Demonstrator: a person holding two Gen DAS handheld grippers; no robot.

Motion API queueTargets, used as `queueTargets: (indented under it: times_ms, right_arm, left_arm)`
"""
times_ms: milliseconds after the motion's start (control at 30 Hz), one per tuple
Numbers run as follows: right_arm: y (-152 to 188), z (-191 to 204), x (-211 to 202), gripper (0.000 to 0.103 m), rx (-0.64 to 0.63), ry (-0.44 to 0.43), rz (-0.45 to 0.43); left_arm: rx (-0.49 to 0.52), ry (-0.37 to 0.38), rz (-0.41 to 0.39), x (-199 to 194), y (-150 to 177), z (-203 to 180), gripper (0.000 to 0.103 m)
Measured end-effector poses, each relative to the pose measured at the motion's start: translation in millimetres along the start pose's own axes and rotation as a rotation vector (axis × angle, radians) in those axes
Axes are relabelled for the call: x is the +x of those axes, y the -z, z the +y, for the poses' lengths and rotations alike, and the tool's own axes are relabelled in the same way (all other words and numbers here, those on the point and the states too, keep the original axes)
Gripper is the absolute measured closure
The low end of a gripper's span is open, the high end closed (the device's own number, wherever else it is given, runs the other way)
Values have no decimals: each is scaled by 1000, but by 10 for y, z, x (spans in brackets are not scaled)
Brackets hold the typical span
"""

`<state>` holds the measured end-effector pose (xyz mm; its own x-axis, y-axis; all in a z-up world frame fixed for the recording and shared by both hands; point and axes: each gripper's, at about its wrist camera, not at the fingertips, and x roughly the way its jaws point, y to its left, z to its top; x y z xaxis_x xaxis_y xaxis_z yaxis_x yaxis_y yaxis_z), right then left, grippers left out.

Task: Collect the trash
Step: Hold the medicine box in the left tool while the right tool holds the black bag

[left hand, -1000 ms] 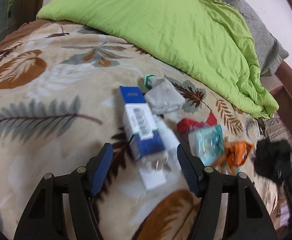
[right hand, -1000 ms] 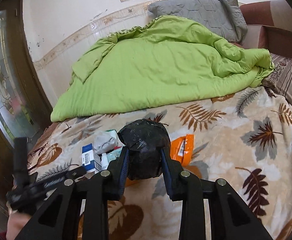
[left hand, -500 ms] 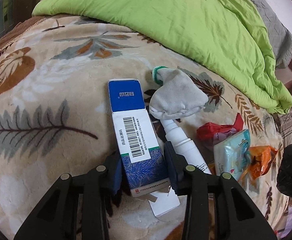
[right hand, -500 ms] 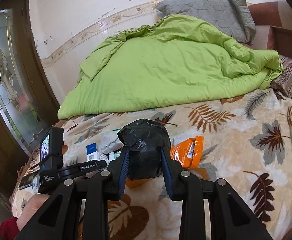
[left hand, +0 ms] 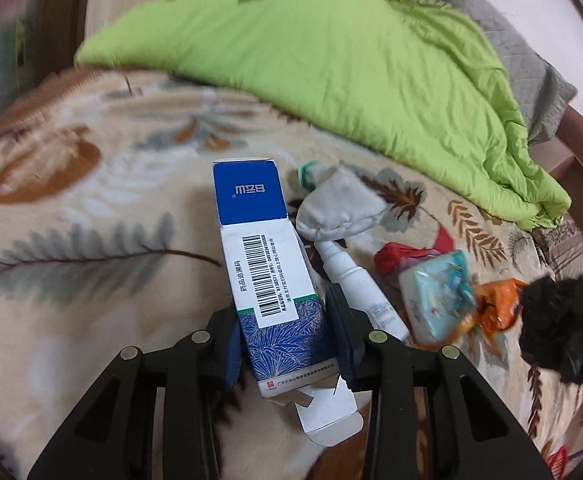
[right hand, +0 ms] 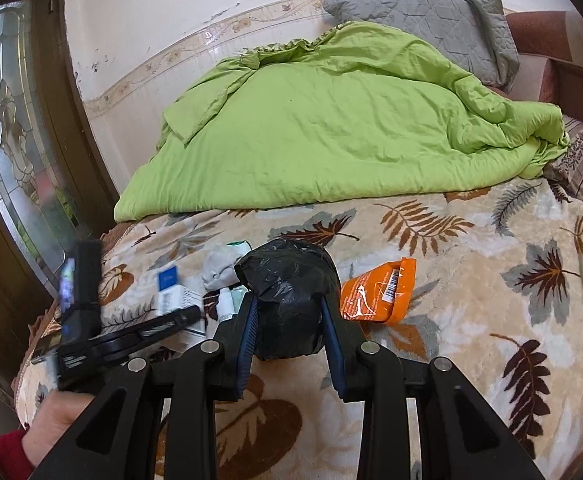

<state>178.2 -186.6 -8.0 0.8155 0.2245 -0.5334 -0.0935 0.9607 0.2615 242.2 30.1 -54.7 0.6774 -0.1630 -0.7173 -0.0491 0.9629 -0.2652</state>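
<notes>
A blue and white medicine box with a barcode and an open bottom flap lies lengthwise between the jaws of my left gripper, whose pads press its sides. My right gripper is shut on a crumpled black plastic bag, held just above the leaf-patterned blanket. On the blanket beside the box lie a white bottle, a grey sock, a red wrapper, a teal tissue pack and an orange wrapper. The black bag also shows at the right of the left wrist view.
A rumpled green duvet covers the far half of the bed, with a grey pillow behind it. A dark door with patterned glass stands at the left. A hand in a red sleeve holds the left tool.
My left gripper came forward over the box and its jaws narrowed from wide apart to pressing on the box's sides. The right gripper keeps the black bag, nearly still.
</notes>
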Motion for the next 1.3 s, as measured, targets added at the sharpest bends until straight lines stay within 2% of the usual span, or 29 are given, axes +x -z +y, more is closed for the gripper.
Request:
queueTargets:
  times_ms: [200, 367, 500, 533, 733, 967, 1300]
  right_arm:
    - [109, 47, -194, 69, -30, -10, -9]
    - [289, 107, -401, 69, -57, -31, -1]
    - [436, 134, -590, 69, -90, -33, -4]
    - [465, 126, -621, 69, -89, -37, -2]
    - [605, 58, -777, 69, -79, -32, 16]
    - [621, 28, -716, 69, -57, -28, 38]
    - [634, 107, -652, 69, -83, -44, 49]
  left_arm:
    - [103, -20, -121, -729, 230, -170, 67]
    - [168, -26, -136, -1112, 618, -276, 67]
    - [225, -61, -144, -1303, 930, -333, 67]
    - [247, -90, -160, -1340, 997, -351, 67]
    - [267, -144, -210, -1370, 1098, -364, 67]
    - [278, -157, -189, -1236, 1095, -380, 67]
    - [303, -168, -204, -1227, 1103, -407, 66]
